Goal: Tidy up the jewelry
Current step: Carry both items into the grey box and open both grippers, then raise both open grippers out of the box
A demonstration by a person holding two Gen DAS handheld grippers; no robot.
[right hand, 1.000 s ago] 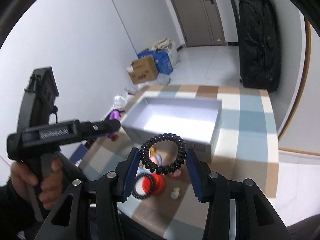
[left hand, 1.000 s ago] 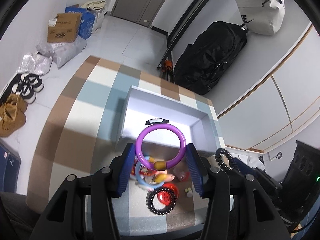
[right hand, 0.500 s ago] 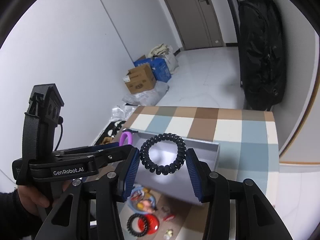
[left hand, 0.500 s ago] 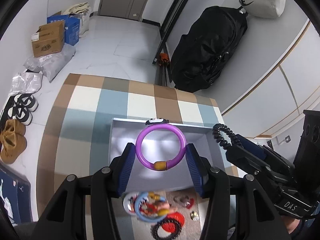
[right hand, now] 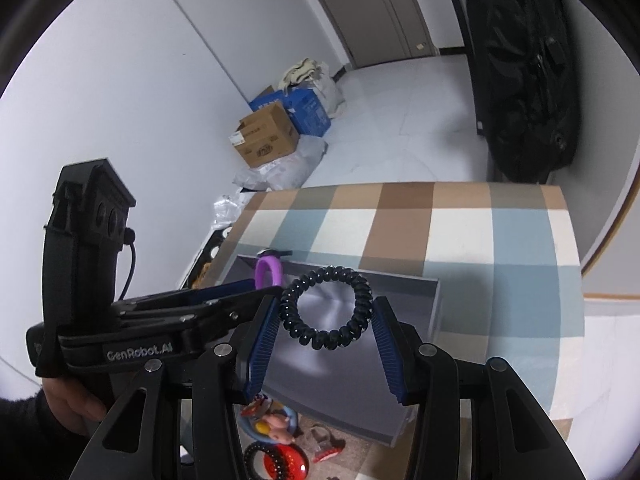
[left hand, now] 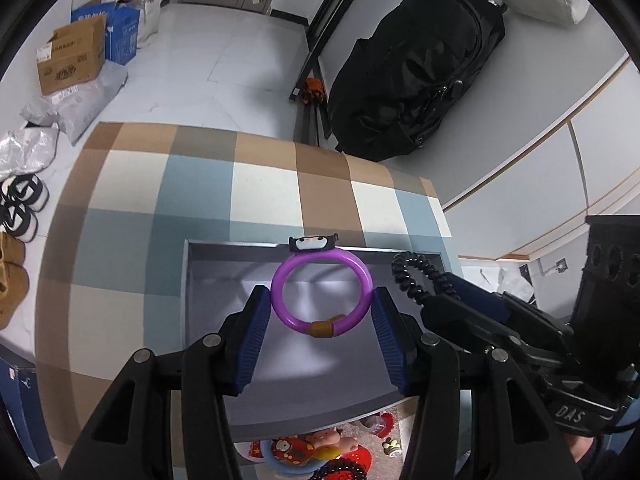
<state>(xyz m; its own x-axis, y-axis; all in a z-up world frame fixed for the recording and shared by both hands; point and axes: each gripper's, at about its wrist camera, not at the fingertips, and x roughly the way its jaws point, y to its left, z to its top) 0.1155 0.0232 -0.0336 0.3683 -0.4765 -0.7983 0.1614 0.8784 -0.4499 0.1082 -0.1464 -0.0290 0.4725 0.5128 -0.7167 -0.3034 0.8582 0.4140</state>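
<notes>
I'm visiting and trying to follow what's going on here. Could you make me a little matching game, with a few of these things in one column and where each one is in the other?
Things:
1. purple plastic ring bracelet
2. black spiral coil hair tie
3. red and black round piece
4. open grey cardboard box

Places:
A. lying on the tablecloth in front of the box
B. gripped in the left gripper
C. standing on the checked tablecloth
D. gripped in the right gripper

Pairs: 1-B, 2-D, 3-A, 4-C
</notes>
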